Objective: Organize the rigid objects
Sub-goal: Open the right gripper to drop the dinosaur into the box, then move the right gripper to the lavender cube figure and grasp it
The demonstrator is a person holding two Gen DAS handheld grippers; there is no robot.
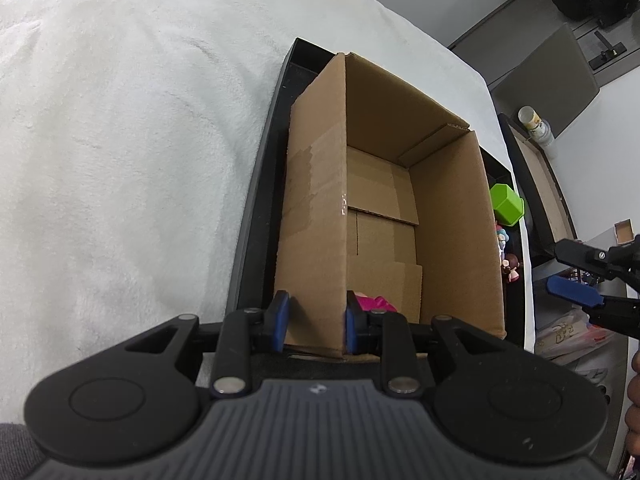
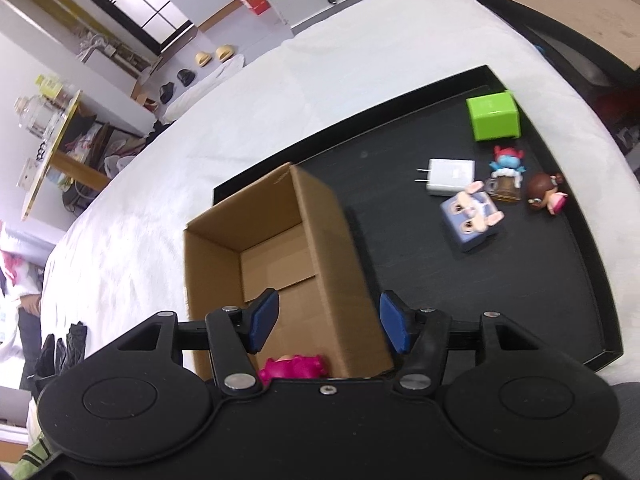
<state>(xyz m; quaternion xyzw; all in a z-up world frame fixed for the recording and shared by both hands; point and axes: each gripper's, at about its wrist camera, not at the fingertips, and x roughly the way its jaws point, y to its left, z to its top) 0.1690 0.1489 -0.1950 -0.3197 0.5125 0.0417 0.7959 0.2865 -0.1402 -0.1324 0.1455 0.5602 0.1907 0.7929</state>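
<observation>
A lived-in home room, by the look of it: a white fleecy blanket (image 2: 360, 60) covers the bench, a wooden shelf (image 2: 60, 152) at far left holds glass jars (image 2: 36, 114) (and clutter), with slippers (image 2: 212, 55) beyond.

The pink toy (image 2: 294, 366) in the cardboard box (image 2: 336, 276) is mostly hidden behind the right claw (image 2: 326, 322); the figurines (image 1: 507, 258) are largely blocked by the box wall.
</observation>
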